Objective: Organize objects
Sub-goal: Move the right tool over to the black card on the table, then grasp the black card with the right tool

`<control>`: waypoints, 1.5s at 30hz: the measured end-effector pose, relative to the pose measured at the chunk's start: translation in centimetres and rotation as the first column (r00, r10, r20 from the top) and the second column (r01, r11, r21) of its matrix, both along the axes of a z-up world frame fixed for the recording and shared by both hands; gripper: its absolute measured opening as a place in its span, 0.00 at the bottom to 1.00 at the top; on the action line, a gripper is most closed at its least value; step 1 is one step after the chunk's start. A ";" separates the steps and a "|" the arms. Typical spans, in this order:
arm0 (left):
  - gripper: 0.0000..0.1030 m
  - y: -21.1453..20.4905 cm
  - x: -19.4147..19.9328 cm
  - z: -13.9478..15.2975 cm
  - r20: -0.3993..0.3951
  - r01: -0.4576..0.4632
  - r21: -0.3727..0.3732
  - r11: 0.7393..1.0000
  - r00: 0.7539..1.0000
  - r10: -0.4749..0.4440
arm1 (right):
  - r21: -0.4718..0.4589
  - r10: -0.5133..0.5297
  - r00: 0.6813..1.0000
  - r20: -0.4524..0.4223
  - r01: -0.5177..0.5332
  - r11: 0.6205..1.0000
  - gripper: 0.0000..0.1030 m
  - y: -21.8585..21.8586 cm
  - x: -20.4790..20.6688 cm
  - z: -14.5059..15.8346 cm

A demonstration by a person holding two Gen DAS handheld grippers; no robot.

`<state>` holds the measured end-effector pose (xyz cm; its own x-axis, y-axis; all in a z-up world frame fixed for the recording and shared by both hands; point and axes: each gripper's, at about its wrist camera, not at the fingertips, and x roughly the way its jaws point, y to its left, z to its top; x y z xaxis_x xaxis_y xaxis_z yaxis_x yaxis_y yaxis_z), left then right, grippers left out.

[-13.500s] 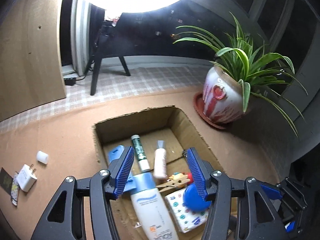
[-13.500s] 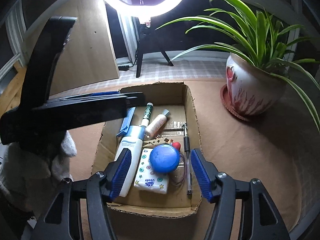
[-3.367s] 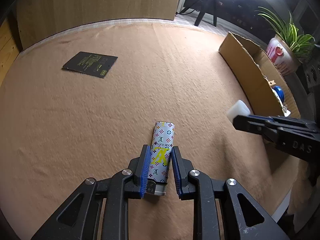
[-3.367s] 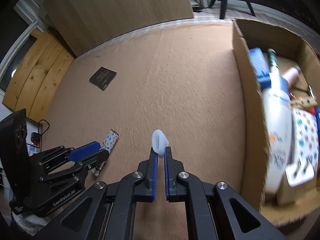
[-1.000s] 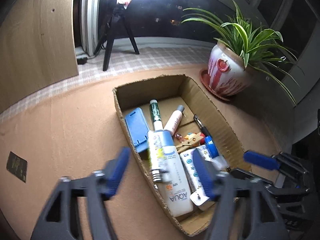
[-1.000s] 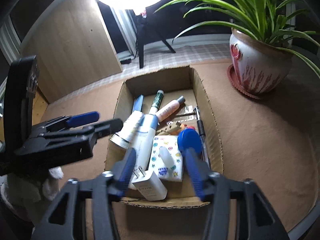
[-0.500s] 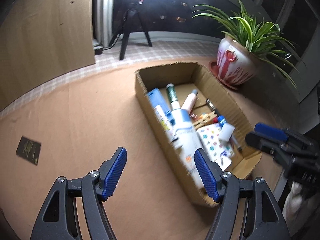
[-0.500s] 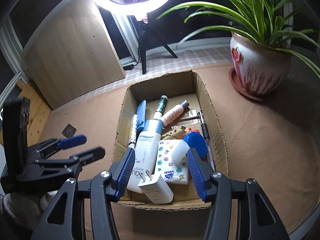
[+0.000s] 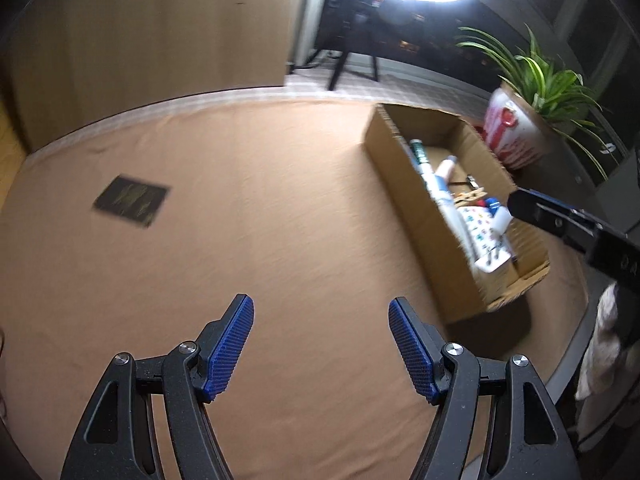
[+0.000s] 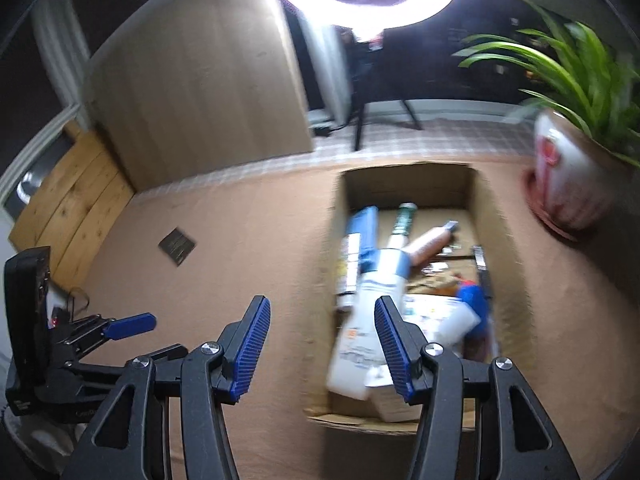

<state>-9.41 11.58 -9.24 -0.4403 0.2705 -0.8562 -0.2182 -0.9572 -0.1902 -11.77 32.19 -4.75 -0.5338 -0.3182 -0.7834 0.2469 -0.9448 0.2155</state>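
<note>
Both jaws wide and empty, so I'd swing my left gripper (image 9: 320, 350) to the dark packet (image 9: 131, 199), well left of the box (image 9: 448, 240), and come in low to pinch its edge, right gripper (image 10: 322, 350) idle.

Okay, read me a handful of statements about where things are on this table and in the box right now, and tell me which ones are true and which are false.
1. The left tongs are open with nothing between the pads. True.
2. The dark flat packet lies inside the cardboard box. False: it lies on the tan table cover, well away from the box.
3. The right tongs grip a white bottle. False: they are open and empty; the bottle lies in the box.
4. The potted plant stands outside the box, on its far side. True.
5. The box is empty. False: it holds several items.
</note>
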 end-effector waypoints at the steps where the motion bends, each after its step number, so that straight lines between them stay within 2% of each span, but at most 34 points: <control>1: 0.71 -1.1 0.7 0.0 -0.009 -0.022 -0.006 1.000 1.000 0.022 | 0.000 0.025 1.000 0.010 -0.025 1.000 0.49 -1.0 -0.1 -0.1; 4: 0.72 -3.8 2.4 -0.1 -0.017 -0.080 -0.020 0.997 0.997 0.079 | -0.001 0.101 0.994 0.035 -0.101 0.995 0.49 -4.1 -0.6 -0.2; 11: 0.72 -11.7 6.8 -1.1 0.024 -0.213 -0.014 0.977 0.977 0.214 | -0.006 0.251 0.967 0.047 -0.251 0.968 0.49 -12.2 -2.5 -0.6; 15: 0.72 -16.0 9.0 -1.5 0.035 -0.293 -0.020 0.956 0.955 0.293 | -0.025 0.319 0.944 0.090 -0.318 0.948 0.49 -16.4 -5.0 -1.8; 23: 0.72 -22.6 12.7 -2.0 0.037 -0.400 -0.022 0.916 0.916 0.401 | 0.035 0.362 0.921 0.145 -0.371 0.928 0.49 -22.8 -10.4 -5.1; 30: 0.72 -25.9 13.8 -2.0 0.038 -0.467 -0.020 0.884 0.883 0.468 | 0.081 0.376 0.905 0.201 -0.398 0.914 0.49 -26.4 -13.7 -8.3; 39: 0.72 -27.8 14.3 -2.6 0.056 -0.501 -0.033 0.865 0.863 0.502 | 0.078 0.380 0.897 0.224 -0.405 0.911 0.49 -28.8 -16.2 -10.3; 45: 0.72 -28.3 13.9 -2.7 0.059 -0.511 -0.029 0.859 0.857 0.512 | 0.075 0.435 0.862 0.261 -0.467 0.881 0.49 -29.8 -15.8 -10.6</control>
